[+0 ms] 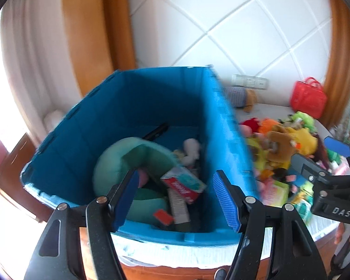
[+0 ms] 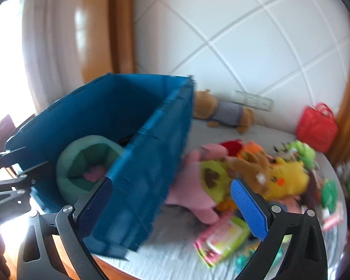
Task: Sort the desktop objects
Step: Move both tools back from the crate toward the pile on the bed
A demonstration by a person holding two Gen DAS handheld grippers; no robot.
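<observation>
Toys and small packets [image 2: 256, 177] lie heaped in a bright jumble on the white-covered surface [image 2: 175, 249], just right of a tall blue bin [image 1: 137, 116]: a yellow plush [image 2: 284, 179], a pink plush [image 2: 196, 200] touching the bin's outer wall, an orange and a red one behind them, green pieces at the far right, and a pink-and-green packet [image 2: 221, 238] flat at the near edge. Motion blur softens all of it. A brown bear in a striped shirt [image 2: 224, 112] lies apart near the wall, and a red basket [image 2: 317, 128] stands at the back right.

Inside the bin sit a round green cushion [image 1: 119, 161], a red-and-white carton [image 1: 184, 184], a small white plush [image 1: 191, 151] and a dark flat thing against the far wall.

Left claw [image 1: 177, 198] hangs above the bin's near rim, jaws parted and empty. Right claw [image 2: 170, 207] is spread wide with nothing between its blue pads [image 2: 249, 210], straddling the bin's right wall and the edge of the heap.
</observation>
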